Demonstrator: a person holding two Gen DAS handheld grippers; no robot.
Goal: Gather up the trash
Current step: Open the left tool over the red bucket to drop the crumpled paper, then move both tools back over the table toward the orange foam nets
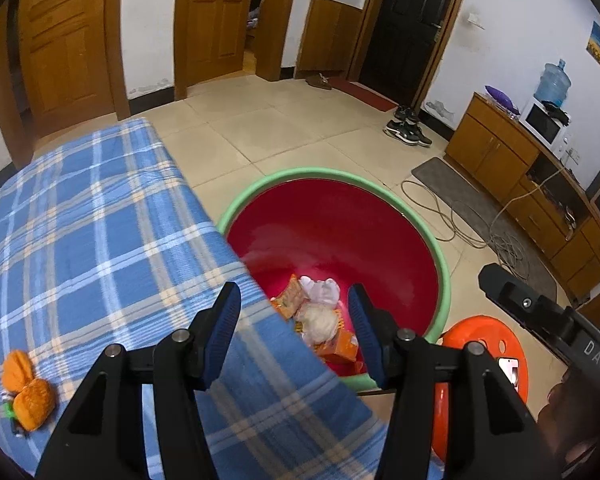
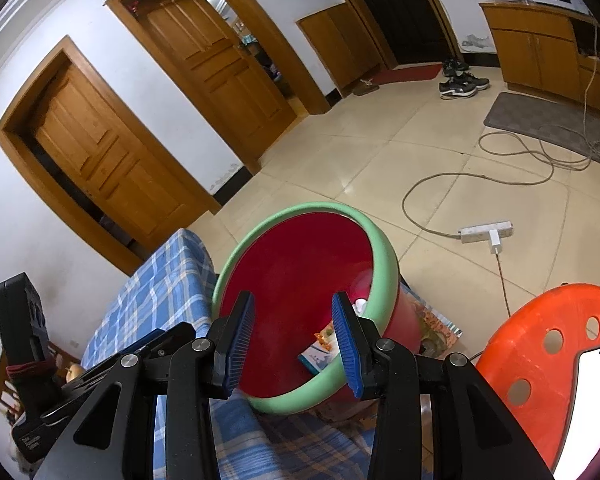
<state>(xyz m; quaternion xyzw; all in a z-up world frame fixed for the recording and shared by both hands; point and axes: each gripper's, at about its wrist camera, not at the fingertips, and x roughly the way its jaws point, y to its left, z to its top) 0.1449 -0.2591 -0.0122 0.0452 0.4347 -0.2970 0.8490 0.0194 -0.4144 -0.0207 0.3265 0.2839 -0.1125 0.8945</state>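
Note:
A red bin with a green rim (image 1: 440, 256) stands on the floor beside the table with the blue plaid cloth (image 1: 80, 220). Inside lie orange wrappers (image 1: 290, 300) and crumpled white paper (image 1: 320, 320). My left gripper (image 1: 294, 330) is open and empty, above the table edge and the bin. An orange crumpled wrapper (image 1: 26, 390) lies on the cloth at the left. My right gripper (image 2: 294, 344) is open and empty, over the bin (image 2: 384, 280), where a blue-white packet (image 2: 318, 356) shows. The right gripper body shows in the left wrist view (image 1: 548, 320).
An orange plastic stool (image 2: 540, 352) with a phone (image 2: 592, 400) on it stands right of the bin. A power strip (image 2: 486, 232) and cables (image 2: 540, 160) lie on the tile floor. Shoes (image 1: 408, 132) and a wooden cabinet (image 1: 520, 176) are farther off.

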